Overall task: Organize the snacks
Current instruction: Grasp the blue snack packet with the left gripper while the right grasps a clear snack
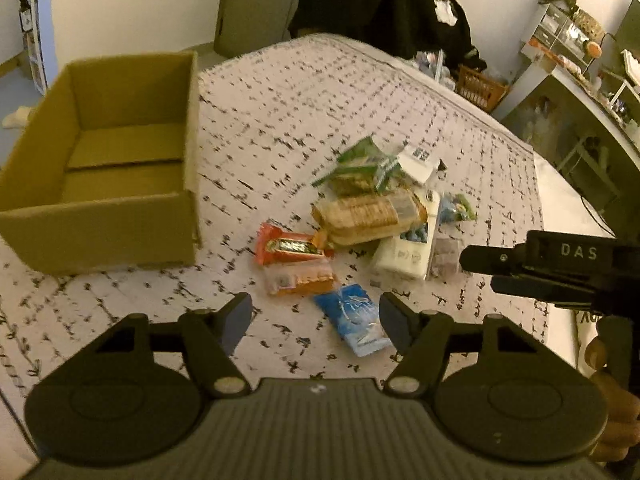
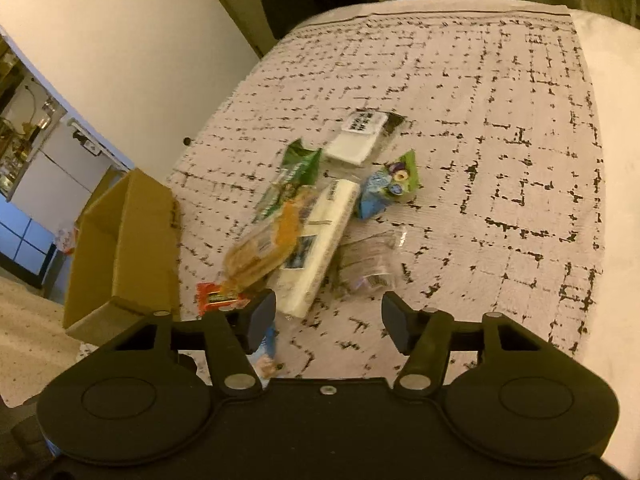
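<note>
Patterned bedspread [image 1: 360,92] carries the snack pile [image 1: 376,208] mid-frame, cardboard box [image 1: 120,152] upper left; left gripper [image 1: 316,320] and right gripper [image 2: 329,320] gape empty; packets look light, crinkly, slippery; pinch flat edges.

Dim, warm yellowish indoor light tints both views, with soft, weak shadows and no strong glare. Fisheye bending curves the walls and the bed [image 1: 400,92] edge toward the frame corners. The right wrist view is smeared by motion blur, worst over the snacks [image 2: 304,216] at centre.
</note>
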`<move>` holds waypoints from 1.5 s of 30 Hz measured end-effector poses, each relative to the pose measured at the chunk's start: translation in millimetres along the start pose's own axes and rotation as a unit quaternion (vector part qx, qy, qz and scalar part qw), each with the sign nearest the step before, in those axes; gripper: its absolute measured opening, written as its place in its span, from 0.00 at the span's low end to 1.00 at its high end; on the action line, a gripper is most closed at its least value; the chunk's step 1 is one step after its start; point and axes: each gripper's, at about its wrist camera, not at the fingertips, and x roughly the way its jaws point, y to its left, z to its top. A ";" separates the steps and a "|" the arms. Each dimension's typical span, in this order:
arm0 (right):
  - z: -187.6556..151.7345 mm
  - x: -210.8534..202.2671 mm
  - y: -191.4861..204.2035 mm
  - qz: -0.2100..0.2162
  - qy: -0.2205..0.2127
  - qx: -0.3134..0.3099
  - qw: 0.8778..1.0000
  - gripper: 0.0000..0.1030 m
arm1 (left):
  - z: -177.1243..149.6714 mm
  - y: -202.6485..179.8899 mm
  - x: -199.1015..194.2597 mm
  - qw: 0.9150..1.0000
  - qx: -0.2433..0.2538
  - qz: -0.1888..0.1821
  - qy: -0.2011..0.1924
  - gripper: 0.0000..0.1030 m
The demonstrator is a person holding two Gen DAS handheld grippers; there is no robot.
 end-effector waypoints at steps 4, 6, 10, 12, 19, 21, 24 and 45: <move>1.9 13.3 -5.3 -0.026 0.007 -0.019 0.999 0.56 | 0.6 -8.4 21.0 1.000 0.011 -0.006 0.020 0.63; 3.2 19.6 -8.7 -0.034 0.010 -0.023 0.999 0.55 | 0.7 -14.3 32.5 0.999 0.015 -0.009 0.030 0.63; 7.4 30.4 -12.6 -0.043 0.014 -0.025 0.999 0.50 | 0.4 -24.1 53.2 0.998 0.029 -0.012 0.056 0.61; 9.9 34.1 -12.1 -0.042 0.012 -0.029 0.999 0.50 | -0.1 -24.7 59.7 0.997 0.030 -0.015 0.066 0.61; 16.8 52.5 -3.1 -0.064 0.001 -0.059 0.996 0.50 | 0.9 -31.3 74.2 0.994 0.049 -0.014 0.096 0.60; 15.4 55.5 -1.7 -0.071 0.002 -0.071 0.995 0.48 | 0.3 -34.4 78.2 0.993 0.054 0.000 0.101 0.55; 14.3 53.4 -0.6 -0.085 0.006 -0.089 0.992 0.36 | 2.0 -32.0 78.9 0.993 0.047 0.008 0.104 0.40; 3.2 -31.7 29.9 -0.072 -0.052 -0.083 0.993 0.33 | 13.0 -26.0 4.9 0.998 0.036 -0.022 0.047 0.28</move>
